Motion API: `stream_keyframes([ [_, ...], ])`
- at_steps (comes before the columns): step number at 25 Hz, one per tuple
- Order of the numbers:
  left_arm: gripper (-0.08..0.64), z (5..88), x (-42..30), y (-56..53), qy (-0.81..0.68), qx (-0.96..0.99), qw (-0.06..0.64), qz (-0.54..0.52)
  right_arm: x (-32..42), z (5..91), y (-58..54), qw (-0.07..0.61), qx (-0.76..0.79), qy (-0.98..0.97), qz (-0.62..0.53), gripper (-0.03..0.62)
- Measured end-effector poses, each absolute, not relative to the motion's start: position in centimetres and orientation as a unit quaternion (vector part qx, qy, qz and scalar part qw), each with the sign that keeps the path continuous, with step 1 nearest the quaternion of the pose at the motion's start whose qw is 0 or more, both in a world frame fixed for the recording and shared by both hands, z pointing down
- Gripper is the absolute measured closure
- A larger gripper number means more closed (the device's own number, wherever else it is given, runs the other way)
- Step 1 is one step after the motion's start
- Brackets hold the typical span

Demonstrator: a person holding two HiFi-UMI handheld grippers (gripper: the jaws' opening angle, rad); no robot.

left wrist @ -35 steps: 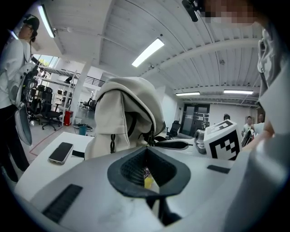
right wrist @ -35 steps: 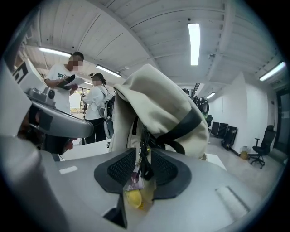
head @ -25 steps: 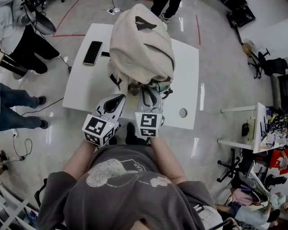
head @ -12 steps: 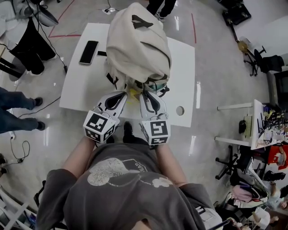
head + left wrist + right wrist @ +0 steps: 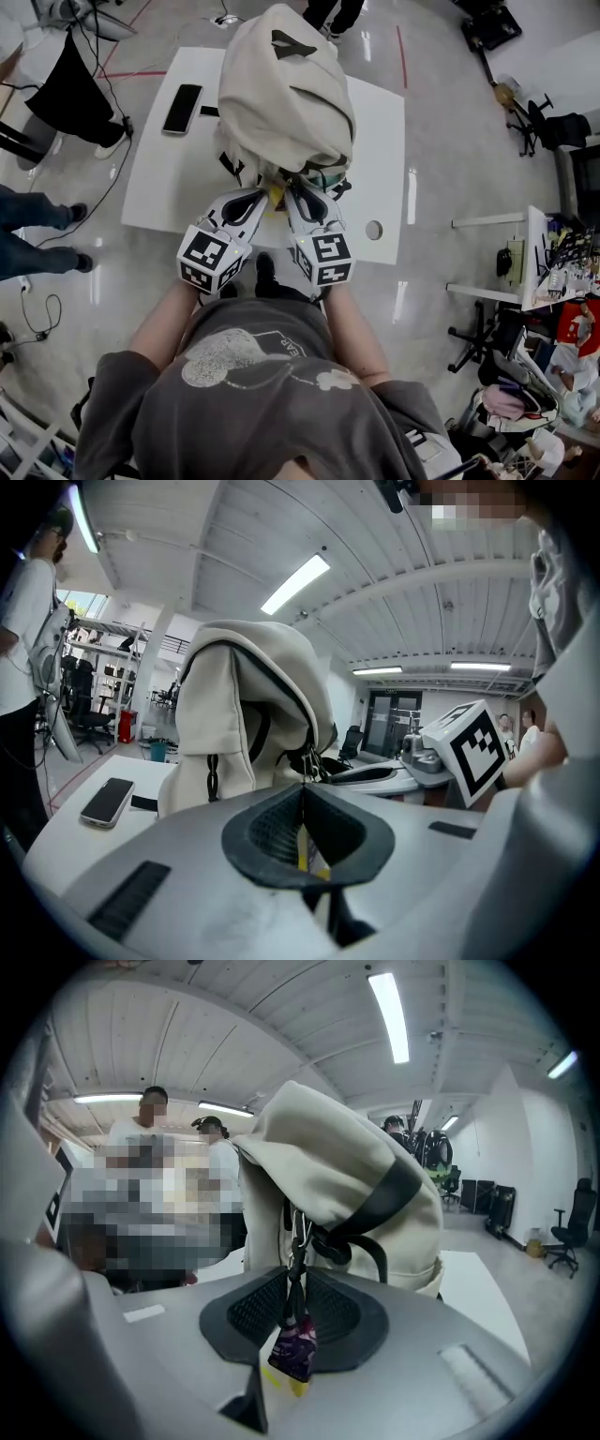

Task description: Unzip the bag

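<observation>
One cream bag [image 5: 286, 89], standing upright and bulging on the white worktop [image 5: 159, 192], its base close to the near edge. One dark phone [image 5: 181, 109], lying flat near the far left corner, well apart from the bag. One round hole [image 5: 374, 230] through the worktop near the near right corner. Left gripper [image 5: 304, 799]: jaws closed tight, a thin yellow tag [image 5: 302, 846] pinched between the pads, tips just below the metal pulls at the bag's near side. Right gripper [image 5: 293, 1288]: jaws clamped on a dark cord [image 5: 296, 1265] that hangs from a metal pull, with a purple charm [image 5: 294, 1354] dangling under it. Both grippers sit side by side at the bag's lower near face. Step in hand, as judged: both holds look taken and the draw not yet begun, since the dark zip line [image 5: 281, 682] curving over the top shows no gap. Next move, as judged: one gripper steadies the bag while the other draws its pull up along the curved zip, following the track and not tugging outward, lest the bag tip off the near edge. Contents of bag: none visible; the interior is hidden.
</observation>
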State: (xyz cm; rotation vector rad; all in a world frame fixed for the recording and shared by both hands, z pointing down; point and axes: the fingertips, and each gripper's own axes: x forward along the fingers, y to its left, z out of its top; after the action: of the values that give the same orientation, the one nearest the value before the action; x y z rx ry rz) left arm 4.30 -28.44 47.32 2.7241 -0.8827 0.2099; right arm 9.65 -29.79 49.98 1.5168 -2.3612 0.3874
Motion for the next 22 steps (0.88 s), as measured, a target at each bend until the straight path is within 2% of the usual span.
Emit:
stream_keyframes([
  [5,0.552,47.5,4.4,-28.8,-0.307,0.939,0.138,0.072,9.4,50.1,-30.3,0.162,0.525,-0.825,0.132,0.525],
  [8,0.552,47.7,4.5,-29.1,-0.31,0.938,0.138,0.074,9.4,50.1,-30.3,0.166,0.527,-0.824,0.13,0.554],
  [16,0.55,48.3,5.4,-29.4,-0.295,0.943,0.139,0.075,8.7,48.3,-29.0,0.151,0.496,-0.847,0.12,0.555],
  [18,0.467,48.4,6.0,-29.3,-0.28,0.948,0.135,0.073,8.5,46.9,-28.1,0.134,0.481,-0.86,0.104,0.557],
  [22,0.416,48.5,7.4,-29.4,-0.263,0.955,0.114,0.081,8.9,44.2,-27.3,0.099,0.462,-0.877,0.088,0.557],
])
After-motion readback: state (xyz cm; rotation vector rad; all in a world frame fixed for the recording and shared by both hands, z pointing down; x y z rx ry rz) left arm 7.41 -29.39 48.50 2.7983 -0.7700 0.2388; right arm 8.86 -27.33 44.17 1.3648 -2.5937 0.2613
